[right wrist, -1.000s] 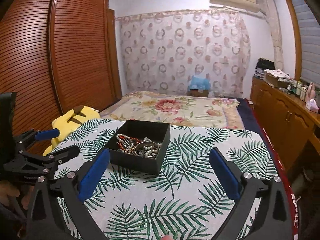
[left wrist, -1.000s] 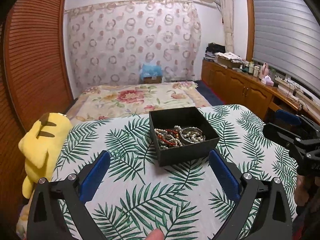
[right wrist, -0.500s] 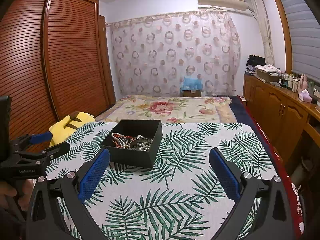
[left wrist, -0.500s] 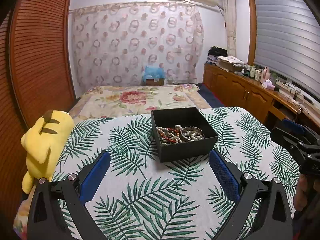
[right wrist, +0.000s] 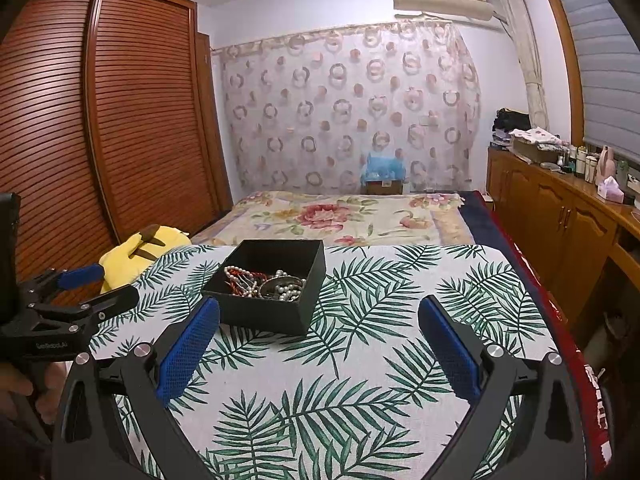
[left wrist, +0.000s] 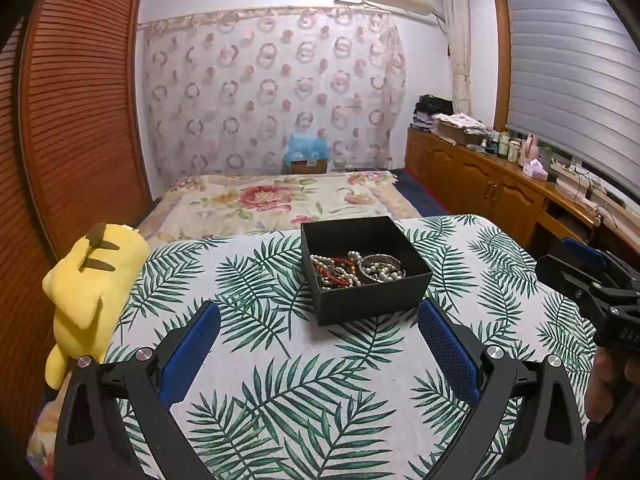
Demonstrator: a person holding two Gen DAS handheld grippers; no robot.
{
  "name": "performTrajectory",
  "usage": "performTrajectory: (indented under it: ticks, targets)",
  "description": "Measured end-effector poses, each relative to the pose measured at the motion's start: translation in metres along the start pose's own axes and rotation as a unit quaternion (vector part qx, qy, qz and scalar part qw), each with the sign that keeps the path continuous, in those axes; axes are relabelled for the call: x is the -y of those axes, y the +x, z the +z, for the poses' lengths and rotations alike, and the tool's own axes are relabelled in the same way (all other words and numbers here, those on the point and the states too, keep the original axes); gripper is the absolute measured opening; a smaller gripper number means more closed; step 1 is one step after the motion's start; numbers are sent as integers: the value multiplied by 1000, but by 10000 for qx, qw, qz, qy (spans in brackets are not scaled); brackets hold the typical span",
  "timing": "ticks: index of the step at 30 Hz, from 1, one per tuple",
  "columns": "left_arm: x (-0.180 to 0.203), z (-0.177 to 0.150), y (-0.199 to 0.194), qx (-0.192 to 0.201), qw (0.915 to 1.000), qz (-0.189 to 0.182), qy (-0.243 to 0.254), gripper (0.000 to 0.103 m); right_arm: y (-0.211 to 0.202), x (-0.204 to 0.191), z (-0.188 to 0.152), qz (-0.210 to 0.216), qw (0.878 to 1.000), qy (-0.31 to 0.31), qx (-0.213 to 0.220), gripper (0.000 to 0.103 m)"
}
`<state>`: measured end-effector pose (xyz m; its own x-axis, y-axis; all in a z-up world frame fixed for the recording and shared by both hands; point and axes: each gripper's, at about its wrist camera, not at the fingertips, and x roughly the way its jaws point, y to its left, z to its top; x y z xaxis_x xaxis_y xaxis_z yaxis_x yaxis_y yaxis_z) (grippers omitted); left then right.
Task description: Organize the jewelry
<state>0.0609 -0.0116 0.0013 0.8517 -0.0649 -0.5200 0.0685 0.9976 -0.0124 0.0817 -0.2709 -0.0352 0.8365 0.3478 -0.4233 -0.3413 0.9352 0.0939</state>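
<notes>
In the middle of the table (left wrist: 280, 364), on its palm-leaf cloth, sits the black box (left wrist: 366, 268), open-topped, and all the jewelry (left wrist: 356, 268) I can see lies inside it: white bead strands, a red one tangled through them, and a silver bangle (left wrist: 380, 266) leaning against the right side of the heap. Nothing lies loose on the cloth around it, so the pieces are already gathered in one place; that would fit a pile waiting to be pulled apart as well as one just dropped in, and I cannot say which from here. My left gripper (left wrist: 318, 320) hangs just short of the box's near wall, jaws spread wide and holding nothing. My right gripper (right wrist: 320, 312) hovers over bare cloth to the right of the box, equally wide and empty. If I do go in, I judge the tangle to be the hard part: the strands overlap, so lifting one will likely drag its neighbours, and the light box could slide or tip. I would steady a wall with one gripper and pinch a single strand at a free loop with the other, drawing it up slowly. The bangle is rigid and looks the easiest to grip cleanly. A yellow plush toy (left wrist: 88, 276) slumps at the table's left edge, well clear of the work, and the flowered bed (left wrist: 280, 198) lies beyond.
</notes>
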Motion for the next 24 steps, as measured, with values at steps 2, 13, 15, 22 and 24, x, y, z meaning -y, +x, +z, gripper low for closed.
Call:
performTrajectory:
  ticks: [2, 13, 15, 22, 24]
  targets:
    - [2, 0, -1, 7, 10000, 0, -1, 95, 0, -1, -1, 9, 10000, 10, 7, 100]
    - [3, 2, -3, 28, 10000, 9, 8, 95, -1, 0, 0, 1, 10000, 4, 8, 100]
    - [3, 2, -3, 25, 10000, 10, 2, 95, 0, 0, -1, 4, 10000, 11, 6, 100]
    - [3, 3, -4, 48, 10000, 26, -2, 95, 0, -2, -1, -9, 10000, 11, 4, 100]
    - [3, 2, -4, 50, 10000, 27, 6, 95, -1, -2, -1, -6, 10000, 11, 5, 100]
